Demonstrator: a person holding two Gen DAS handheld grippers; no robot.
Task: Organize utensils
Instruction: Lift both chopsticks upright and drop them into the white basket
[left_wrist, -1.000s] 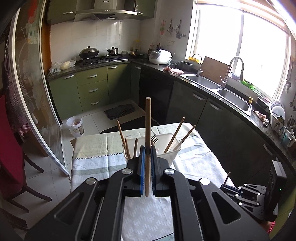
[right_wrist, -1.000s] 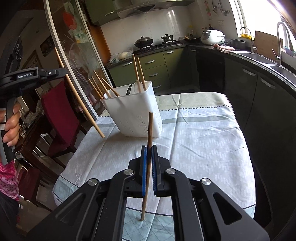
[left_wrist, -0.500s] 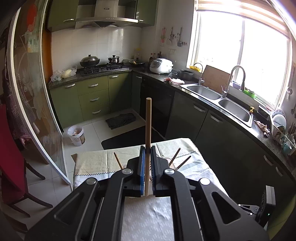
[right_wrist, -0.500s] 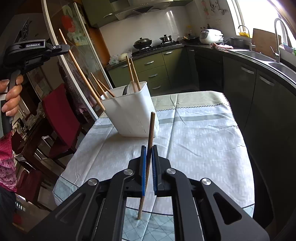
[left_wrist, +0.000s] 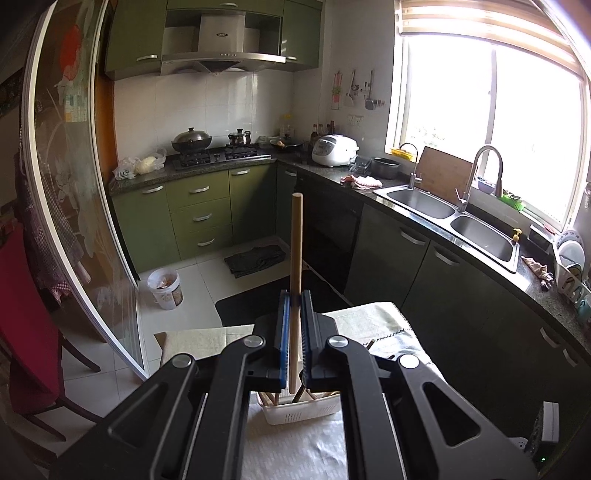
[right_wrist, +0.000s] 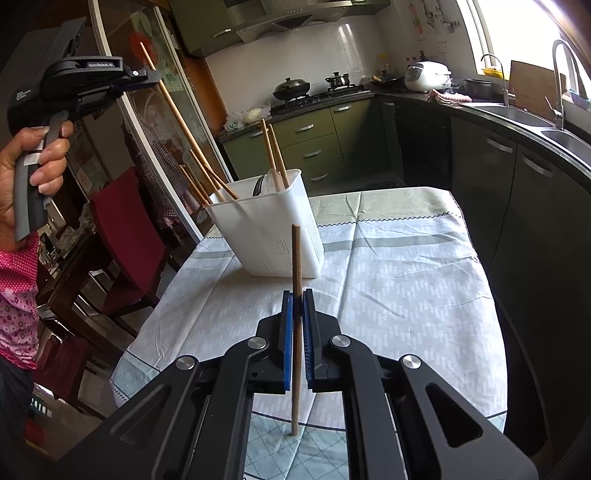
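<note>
Left tool: my left tool (left_wrist: 294, 325) was clamped tight on a light wooden chopstick (left_wrist: 296, 258), which stood upright between the blue pads (left_wrist: 283, 332).
Left tool from the other side: in the right wrist view the same left tool (right_wrist: 147, 75) was up high at the left, gripped by a hand (right_wrist: 26, 173), with its chopstick (right_wrist: 173, 110) slanting down toward the holder.
Right tool: my right tool (right_wrist: 296, 325) was closed just as tightly on a darker chopstick (right_wrist: 295, 295).
Darker chopstick: I saw it nearly upright, its lower end at the bench cloth (right_wrist: 406, 277) close to the near edge.
Holder: the white utensil holder (right_wrist: 273, 236) stood on the bench cloth, beyond the right tool and apart from it.
Holder contents: several chopsticks (right_wrist: 273, 151) leaned out of it, with what looked like a fork and a pale spoon (right_wrist: 273, 181) inside.
Left view of holder: I saw the holder (left_wrist: 299, 410) just below the left tool's closed pads, partly hidden by them.
Person: a pink patterned sleeve (right_wrist: 18, 295) showed at the left edge.
Surroundings: red chairs (right_wrist: 125, 236) stood beside the bench.
</note>
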